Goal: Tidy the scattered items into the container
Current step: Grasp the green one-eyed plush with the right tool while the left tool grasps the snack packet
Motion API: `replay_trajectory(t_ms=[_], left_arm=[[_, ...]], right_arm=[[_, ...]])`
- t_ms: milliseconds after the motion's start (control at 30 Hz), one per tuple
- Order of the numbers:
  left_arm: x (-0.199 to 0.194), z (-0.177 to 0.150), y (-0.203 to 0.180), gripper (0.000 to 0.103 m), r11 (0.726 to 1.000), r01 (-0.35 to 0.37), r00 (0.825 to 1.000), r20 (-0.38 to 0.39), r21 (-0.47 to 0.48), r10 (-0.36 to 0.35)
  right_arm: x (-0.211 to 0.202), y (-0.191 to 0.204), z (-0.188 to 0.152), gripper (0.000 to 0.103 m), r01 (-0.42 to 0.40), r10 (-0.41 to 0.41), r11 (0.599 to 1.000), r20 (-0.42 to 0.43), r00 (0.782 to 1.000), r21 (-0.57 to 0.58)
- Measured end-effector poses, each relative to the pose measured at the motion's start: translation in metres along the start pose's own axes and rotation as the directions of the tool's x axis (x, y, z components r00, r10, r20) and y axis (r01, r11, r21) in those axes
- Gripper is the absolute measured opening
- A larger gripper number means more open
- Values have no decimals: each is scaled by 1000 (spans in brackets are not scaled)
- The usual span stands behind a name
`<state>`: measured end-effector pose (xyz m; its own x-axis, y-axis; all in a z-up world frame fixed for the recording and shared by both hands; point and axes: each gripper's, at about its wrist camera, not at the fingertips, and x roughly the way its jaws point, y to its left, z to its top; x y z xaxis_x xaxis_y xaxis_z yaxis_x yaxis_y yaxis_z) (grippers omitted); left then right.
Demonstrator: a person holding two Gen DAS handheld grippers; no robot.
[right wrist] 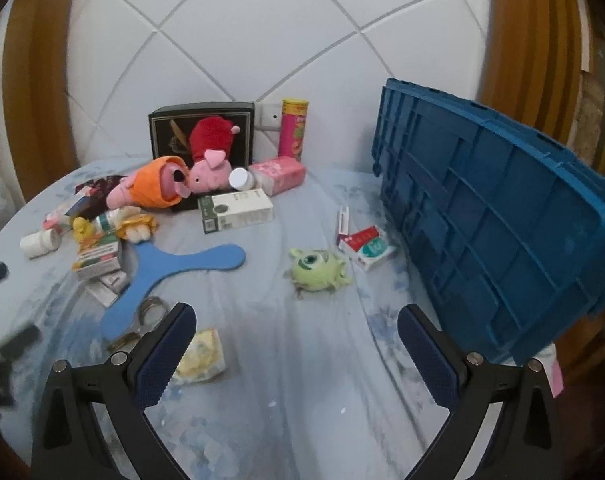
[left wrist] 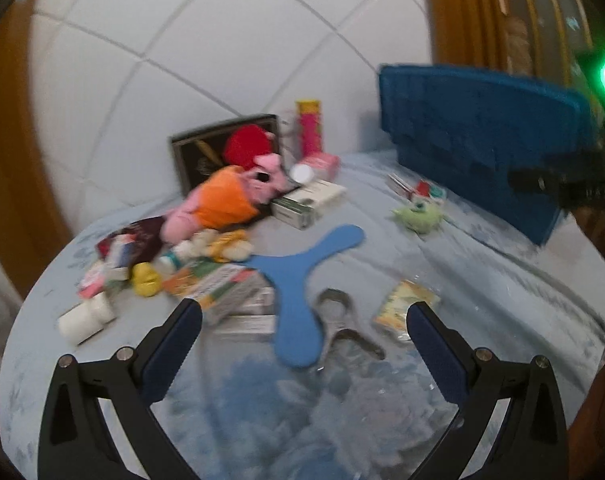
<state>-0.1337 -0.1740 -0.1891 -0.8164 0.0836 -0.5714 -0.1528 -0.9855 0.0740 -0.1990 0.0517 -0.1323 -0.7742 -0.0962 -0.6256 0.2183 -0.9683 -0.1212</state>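
Right now both grippers hang over the table (right wrist: 302,360), which is draped in a pale blue patterned cloth, and neither holds anything. The left gripper (left wrist: 304,322) has its fingers spread wide, and between their tips lie the lower arm of a blue boomerang (left wrist: 298,276) and a metal bottle opener (left wrist: 340,322); a yellowish packet (left wrist: 402,310) sits just inside its right finger. Ahead and to the left of it is a heap of small boxes (left wrist: 222,288), a white bottle (left wrist: 86,318) and a yellow duck (left wrist: 145,279), with a pink plush pig in orange (left wrist: 222,200) farther ahead, in front of a dark box (left wrist: 198,152) and a pink can (left wrist: 310,128). The right gripper (right wrist: 296,320) is likewise spread wide with only bare cloth between its fingers. A green one-eyed plush (right wrist: 316,270) lies just ahead of it, and a red and white box (right wrist: 368,248) a little farther, to the right. The blue crate (right wrist: 494,216), the container, stands tipped on its side ahead and to the right of this gripper, its ribbed underside facing the camera; none of the scattered things can be seen inside it.
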Motion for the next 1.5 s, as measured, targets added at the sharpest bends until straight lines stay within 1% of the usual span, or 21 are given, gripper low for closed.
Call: replay_trajectory(t_ms=[133, 200, 300, 433, 533, 567, 633, 767, 867, 967, 1100, 1167, 1233, 1300, 1333, 1367, 1400, 1467, 1500], left_arm=[[31, 0, -23, 103, 999, 42, 998, -41, 10, -42], [44, -1, -28, 103, 998, 57, 997, -58, 9, -56], [66, -2, -31, 103, 998, 67, 995, -78, 13, -65], [83, -5, -35, 103, 994, 110, 988, -109, -23, -112], [94, -7, -41, 103, 988, 149, 980, -129, -43, -153], [96, -7, -47, 103, 986, 166, 976, -135, -32, -169], [100, -6, -65, 103, 981, 195, 972, -139, 20, -190], [114, -10, -80, 103, 975, 212, 963, -184, 64, -197], [125, -14, -91, 103, 970, 223, 955, -220, 92, -199], [136, -18, -101, 103, 964, 236, 946, -256, 120, -199], [150, -23, -115, 103, 955, 253, 932, -303, 155, -198], [153, -22, -113, 103, 955, 254, 930, -309, 152, -199], [155, -20, -110, 103, 956, 254, 929, -312, 144, -200], [157, -18, -107, 103, 958, 254, 928, -315, 136, -201], [158, -17, -105, 103, 958, 253, 927, -316, 132, -202], [159, -16, -104, 103, 959, 253, 926, -318, 128, -202], [160, -15, -102, 101, 959, 253, 926, -319, 125, -203], [163, -13, -99, 87, 960, 253, 924, -322, 117, -204], [164, -12, -97, 82, 961, 252, 924, -324, 113, -205]], right_arm=[[21, -11, 2, 102, 7, -7, 1000, -12, 1000, -6], [34, -17, 5, 102, 2, -2, 1000, -27, 1000, -7], [51, -25, 13, 102, -18, 17, 999, -26, 1000, -30], [81, -32, 24, 102, -52, 49, 996, -39, 998, -73], [99, -38, 28, 102, -67, 64, 995, -45, 997, -79], [104, -40, 29, 102, -71, 68, 994, -44, 997, -79], [115, -45, 30, 102, -77, 73, 994, -52, 996, -83], [144, -50, 33, 102, -90, 84, 990, -68, 994, -106], [171, -54, 37, 102, -117, 108, 988, -91, 990, -99], [200, -53, 39, 102, -141, 127, 984, -126, 984, -111], [244, -50, 33, 102, -166, 131, 974, -216, 968, -155], [260, -52, 29, 102, -178, 139, 974, -254, 957, -139], [273, -56, 26, 101, -215, 185, 973, -280, 942, -81], [281, -53, 24, 91, -231, 202, 971, -305, 931, -62], [284, -51, 21, 83, -235, 204, 970, -320, 925, -63], [287, -49, 18, 72, -238, 203, 969, -334, 920, -66], [287, -48, 16, 67, -233, 199, 970, -330, 923, -67], [283, -46, 14, 64, -219, 188, 974, -312, 931, -66], [282, -45, 14, 63, -217, 186, 974, -311, 932, -65]])
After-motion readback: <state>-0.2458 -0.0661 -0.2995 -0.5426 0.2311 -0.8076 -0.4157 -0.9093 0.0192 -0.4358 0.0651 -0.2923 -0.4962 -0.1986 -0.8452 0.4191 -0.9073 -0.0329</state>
